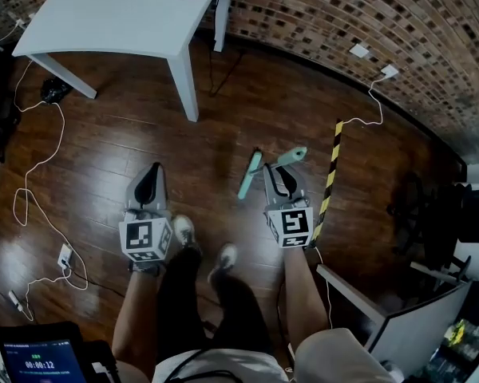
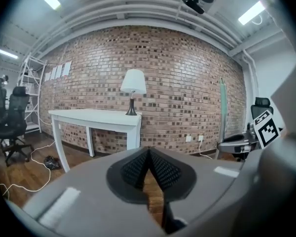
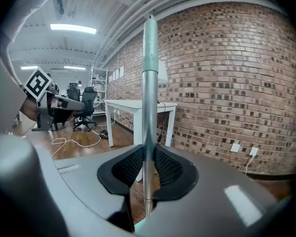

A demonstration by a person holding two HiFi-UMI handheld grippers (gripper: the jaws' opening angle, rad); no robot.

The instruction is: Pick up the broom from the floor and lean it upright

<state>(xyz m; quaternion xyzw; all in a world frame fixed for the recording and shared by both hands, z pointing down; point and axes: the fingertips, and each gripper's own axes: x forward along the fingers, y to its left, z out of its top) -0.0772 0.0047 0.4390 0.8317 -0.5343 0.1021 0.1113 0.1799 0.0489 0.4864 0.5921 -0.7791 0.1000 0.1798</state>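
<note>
Right claw (image 3: 148,158) clamps broom (image 3: 149,83), left claw (image 2: 149,156) sits closed, unreadable from head view.

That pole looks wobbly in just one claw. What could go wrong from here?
One: only the fingers of the right gripper pinch the thin silver-and-teal broom handle, so the smooth pole could slip or swing. Two: the left gripper is shut and empty, giving no support if it tilts. Three: the broom's teal head might snag the white cable on the wooden floor.

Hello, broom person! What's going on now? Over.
Right gripper shut on broom, held upright. Left gripper shut, empty. White table ahead, well clear.
</note>
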